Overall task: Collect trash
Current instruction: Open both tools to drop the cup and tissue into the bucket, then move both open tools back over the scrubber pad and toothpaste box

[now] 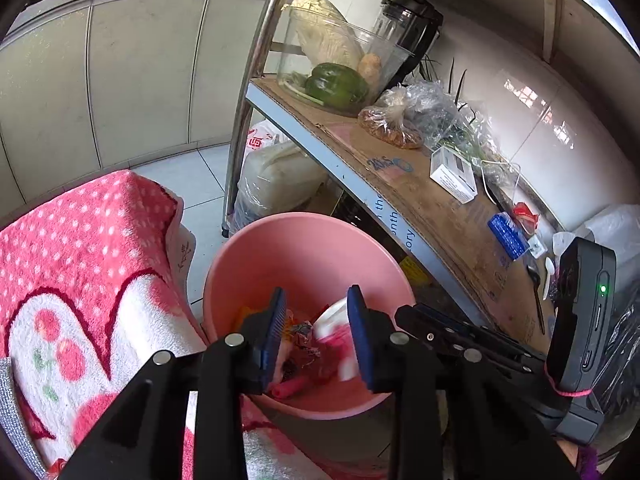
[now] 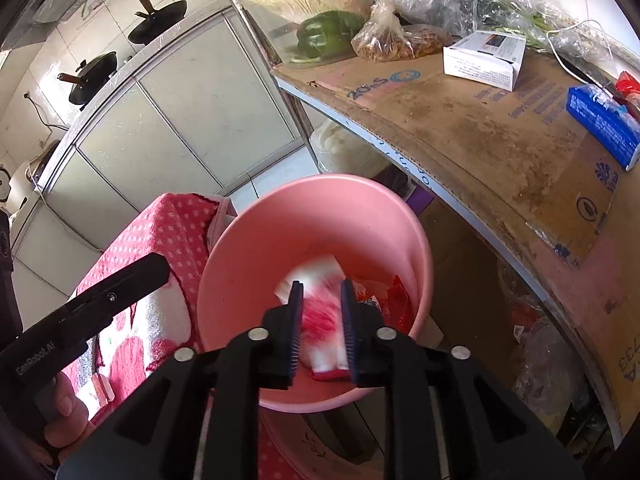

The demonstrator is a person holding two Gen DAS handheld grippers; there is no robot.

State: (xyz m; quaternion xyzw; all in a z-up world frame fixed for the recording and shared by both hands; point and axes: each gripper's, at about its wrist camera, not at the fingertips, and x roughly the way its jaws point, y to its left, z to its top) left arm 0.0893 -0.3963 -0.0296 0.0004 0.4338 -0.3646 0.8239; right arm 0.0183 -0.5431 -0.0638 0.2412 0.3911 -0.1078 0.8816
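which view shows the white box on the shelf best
The right wrist view: the white box lies large and unblocked on the cardboard, its open end flap showing. In the left wrist view it is smaller, further off, seen at an angle.

A red-and-white wrapper [image 2: 320, 320] above the pink bin [image 2: 248, 248] is motion-blurred, its print unreadable; the bin's near rim hides behind gripper fingers [image 2: 290, 328].

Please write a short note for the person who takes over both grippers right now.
Left gripper: open, empty, over the pink bucket.
Right gripper: open above the same bucket; a blurred red-and-white wrapper shows between its jaws, apparently dropping.
Done: several wrappers lie in the bucket.
Left: the shelf holds a blue packet and a white box; check whether they are trash.
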